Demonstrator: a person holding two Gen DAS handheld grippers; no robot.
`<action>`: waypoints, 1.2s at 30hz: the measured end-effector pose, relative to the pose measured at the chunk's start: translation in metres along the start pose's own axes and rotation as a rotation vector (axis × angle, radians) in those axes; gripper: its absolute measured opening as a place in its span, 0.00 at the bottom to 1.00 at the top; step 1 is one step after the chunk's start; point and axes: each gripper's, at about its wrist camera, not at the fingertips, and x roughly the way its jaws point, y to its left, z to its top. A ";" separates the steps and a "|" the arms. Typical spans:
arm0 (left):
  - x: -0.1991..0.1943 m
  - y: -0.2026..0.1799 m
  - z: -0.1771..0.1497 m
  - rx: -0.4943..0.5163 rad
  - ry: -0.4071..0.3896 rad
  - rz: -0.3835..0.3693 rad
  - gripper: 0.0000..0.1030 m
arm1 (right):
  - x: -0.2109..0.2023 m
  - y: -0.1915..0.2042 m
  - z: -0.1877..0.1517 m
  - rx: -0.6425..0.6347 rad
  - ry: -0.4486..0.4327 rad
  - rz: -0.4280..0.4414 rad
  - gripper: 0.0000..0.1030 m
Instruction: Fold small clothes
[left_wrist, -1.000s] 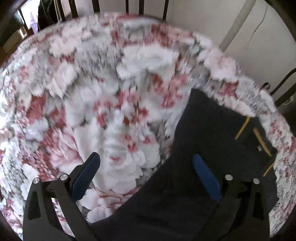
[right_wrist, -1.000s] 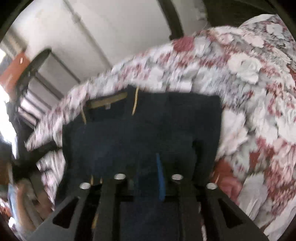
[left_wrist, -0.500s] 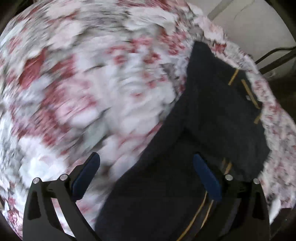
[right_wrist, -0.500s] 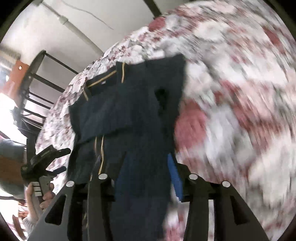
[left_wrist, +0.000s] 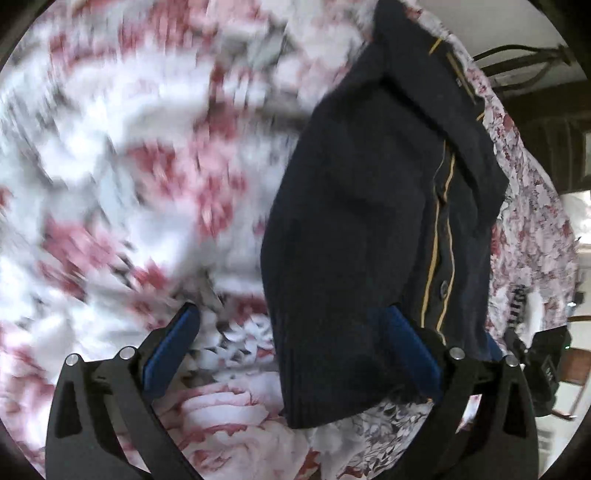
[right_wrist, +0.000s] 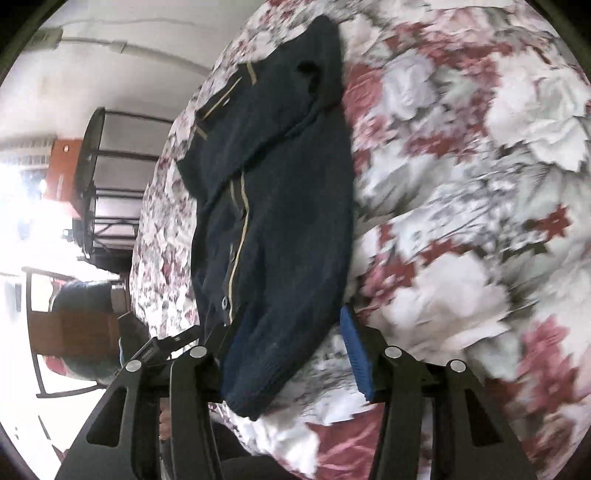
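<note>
A small navy knitted cardigan (left_wrist: 354, 206) with thin yellow trim and a button lies on a floral bedspread (left_wrist: 147, 184). In the left wrist view its ribbed hem end (left_wrist: 332, 387) sits between the blue pads of my open left gripper (left_wrist: 295, 354). In the right wrist view the cardigan (right_wrist: 280, 206) runs away from me, its near cuff-like end (right_wrist: 258, 380) lying between the jaws of my open right gripper (right_wrist: 291, 354). Neither gripper pinches the cloth.
The red, white and grey floral bedspread (right_wrist: 461, 221) covers the whole surface. A black metal rack (right_wrist: 99, 177) stands beyond the bed edge at left. The left gripper's body (right_wrist: 155, 350) shows at lower left in the right wrist view.
My right gripper opened and let go of the cardigan. Both grippers swung downward and toward the garment's near end, so the cardigan now lies stretched out ahead of them.
</note>
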 end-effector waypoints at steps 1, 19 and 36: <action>0.011 0.000 0.008 -0.011 -0.005 -0.014 0.95 | 0.002 0.003 -0.001 -0.002 0.005 -0.003 0.50; 0.042 -0.022 0.024 -0.005 0.073 -0.176 0.55 | 0.023 0.000 0.008 0.058 0.063 -0.016 0.49; 0.027 -0.037 0.013 0.040 0.063 -0.152 0.10 | 0.022 0.006 -0.005 0.000 0.085 0.022 0.09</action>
